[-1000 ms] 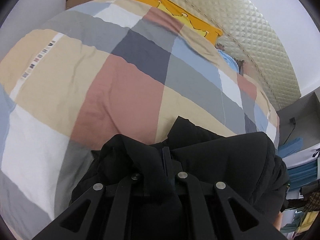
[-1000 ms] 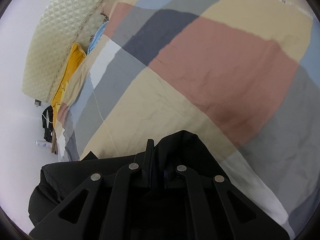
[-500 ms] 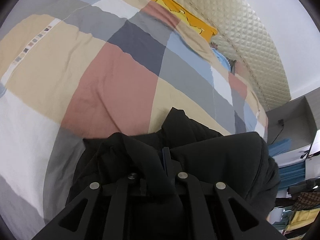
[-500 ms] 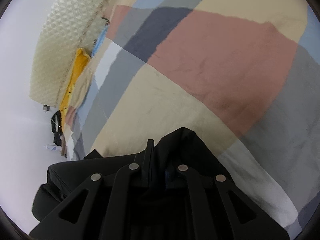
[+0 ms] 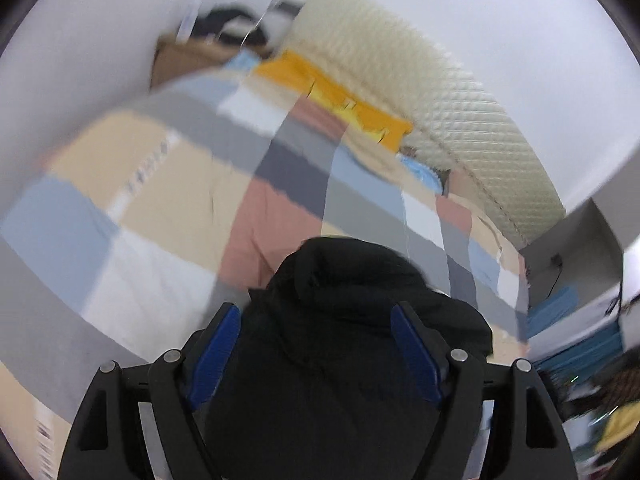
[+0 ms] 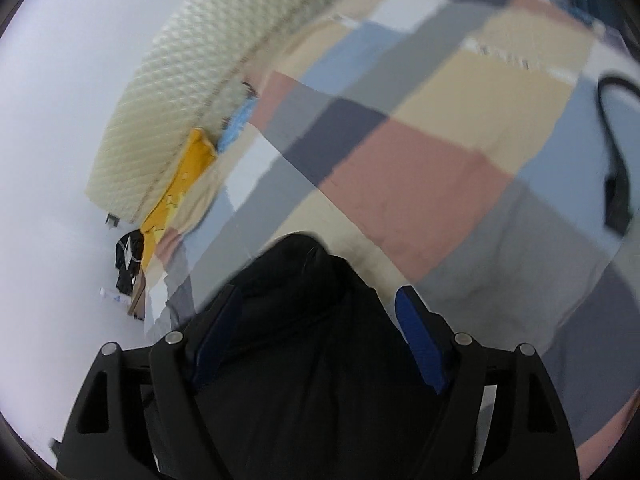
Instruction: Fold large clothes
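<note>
On the patchwork quilt (image 5: pixel 168 184), the black garment (image 5: pixel 344 320) lies bunched between the spread fingers of the left gripper (image 5: pixel 316 316) and of the right gripper (image 6: pixel 318 300), neither pinching it. Only the right view shows a black strap (image 6: pixel 614 148). Both views are blurred; the garment's lower part is cut off.
</note>
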`<action>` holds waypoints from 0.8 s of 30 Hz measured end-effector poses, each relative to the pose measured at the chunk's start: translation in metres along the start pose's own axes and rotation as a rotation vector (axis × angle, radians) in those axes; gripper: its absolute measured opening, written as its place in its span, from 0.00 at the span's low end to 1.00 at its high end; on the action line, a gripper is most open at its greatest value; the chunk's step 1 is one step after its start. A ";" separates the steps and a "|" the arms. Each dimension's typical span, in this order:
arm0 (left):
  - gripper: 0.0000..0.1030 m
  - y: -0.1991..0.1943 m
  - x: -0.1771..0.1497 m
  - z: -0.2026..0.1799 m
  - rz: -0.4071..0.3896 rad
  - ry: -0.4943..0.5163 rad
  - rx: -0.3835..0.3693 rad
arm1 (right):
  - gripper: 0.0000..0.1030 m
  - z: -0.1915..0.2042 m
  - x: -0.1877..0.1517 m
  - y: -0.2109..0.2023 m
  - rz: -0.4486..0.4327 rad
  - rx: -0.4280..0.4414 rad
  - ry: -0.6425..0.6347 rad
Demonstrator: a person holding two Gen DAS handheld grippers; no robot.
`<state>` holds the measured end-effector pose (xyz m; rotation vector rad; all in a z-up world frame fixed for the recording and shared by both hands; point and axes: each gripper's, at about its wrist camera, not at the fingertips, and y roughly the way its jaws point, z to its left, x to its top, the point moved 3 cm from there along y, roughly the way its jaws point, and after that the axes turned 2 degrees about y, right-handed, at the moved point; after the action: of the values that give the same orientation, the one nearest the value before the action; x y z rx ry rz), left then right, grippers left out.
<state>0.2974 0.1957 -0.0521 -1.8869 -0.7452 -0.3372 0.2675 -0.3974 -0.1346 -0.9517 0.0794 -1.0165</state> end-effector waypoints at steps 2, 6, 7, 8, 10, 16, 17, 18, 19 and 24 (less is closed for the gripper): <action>0.75 -0.016 -0.004 -0.019 -0.048 0.075 0.018 | 0.77 0.014 -0.003 -0.019 -0.030 0.006 -0.067; 0.75 -0.025 -0.021 -0.068 -0.125 0.234 0.026 | 0.77 0.049 -0.018 -0.045 -0.076 0.037 -0.222; 0.75 -0.024 -0.026 -0.079 -0.139 0.273 0.037 | 0.77 0.060 -0.024 -0.048 -0.083 0.039 -0.272; 0.75 -0.023 -0.031 -0.089 -0.154 0.310 0.056 | 0.77 0.070 -0.031 -0.050 -0.089 0.043 -0.323; 0.75 -0.007 -0.043 -0.113 -0.162 0.386 0.094 | 0.77 0.091 -0.052 -0.049 -0.099 0.054 -0.429; 0.75 0.062 -0.054 -0.156 -0.078 0.428 0.071 | 0.54 0.136 -0.105 0.003 -0.065 0.023 -0.665; 0.75 0.074 -0.052 -0.161 -0.082 0.444 0.090 | 0.51 0.137 -0.109 0.012 -0.055 0.017 -0.671; 0.75 0.088 -0.052 -0.165 -0.079 0.459 0.120 | 0.51 0.137 -0.112 0.023 -0.038 0.017 -0.667; 0.75 0.101 -0.051 -0.165 -0.069 0.466 0.147 | 0.51 0.137 -0.114 0.037 -0.024 0.020 -0.650; 0.75 0.162 -0.048 -0.150 -0.026 0.495 0.273 | 0.51 0.125 -0.111 0.090 -0.013 -0.052 -0.687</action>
<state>0.3784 0.0004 -0.1315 -1.4539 -0.4514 -0.6558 0.3250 -0.2182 -0.1606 -1.3039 -0.4743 -0.6568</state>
